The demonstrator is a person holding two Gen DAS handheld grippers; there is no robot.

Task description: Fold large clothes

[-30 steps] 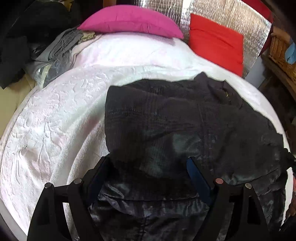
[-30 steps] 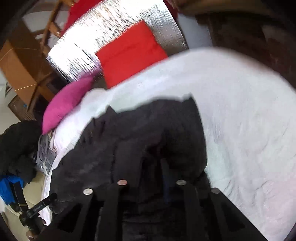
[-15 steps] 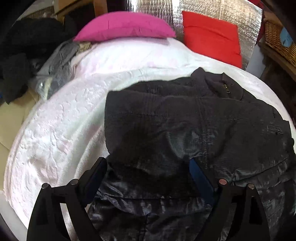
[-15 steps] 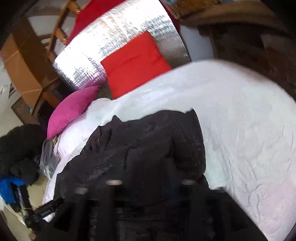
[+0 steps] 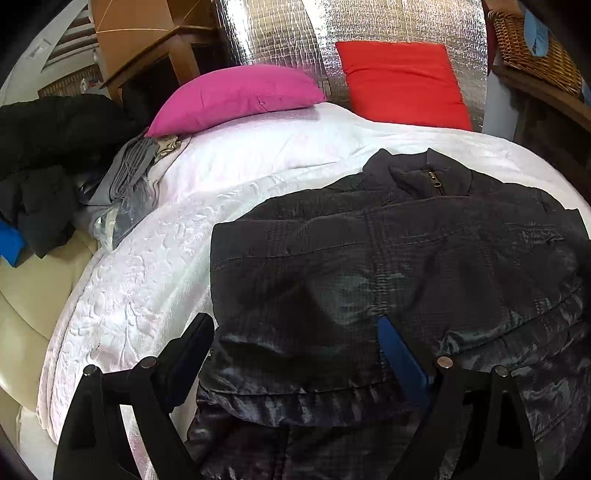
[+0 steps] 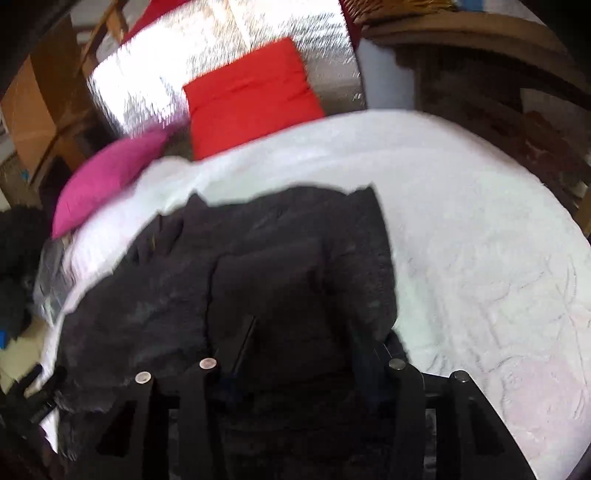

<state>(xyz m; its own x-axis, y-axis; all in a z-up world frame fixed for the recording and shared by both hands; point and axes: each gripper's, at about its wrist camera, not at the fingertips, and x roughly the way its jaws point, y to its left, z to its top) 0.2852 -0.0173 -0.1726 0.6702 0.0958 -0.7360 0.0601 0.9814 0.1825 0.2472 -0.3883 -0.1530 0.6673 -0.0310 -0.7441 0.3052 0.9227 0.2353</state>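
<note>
A black padded jacket [image 5: 369, 258] lies on the white bed [image 5: 147, 277], collar and zip toward the pillows, its near part folded over. My left gripper [image 5: 295, 332] is open wide just above the jacket's near left part. Dark fabric lies under and between its fingers, and the pads do not press on it. In the blurred right wrist view the same jacket [image 6: 277, 277] fills the lower left. My right gripper [image 6: 314, 339] hangs over its right edge, jaws apart and closing with a fold of jacket between them.
A pink pillow [image 5: 236, 96] and a red pillow [image 5: 402, 81] lean against a silver foil headboard [image 5: 369, 26]. Dark clothes [image 5: 48, 147] and grey clothes [image 5: 129, 173] are piled at the bed's left edge. A wicker basket [image 5: 535, 48] stands at the far right. White bedspread [image 6: 480, 240] stretches right of the jacket.
The left gripper has drawn back and rolled, so more headboard shows. The right gripper's jaws, shut on jacket fabric a second ago, now stand apart.
</note>
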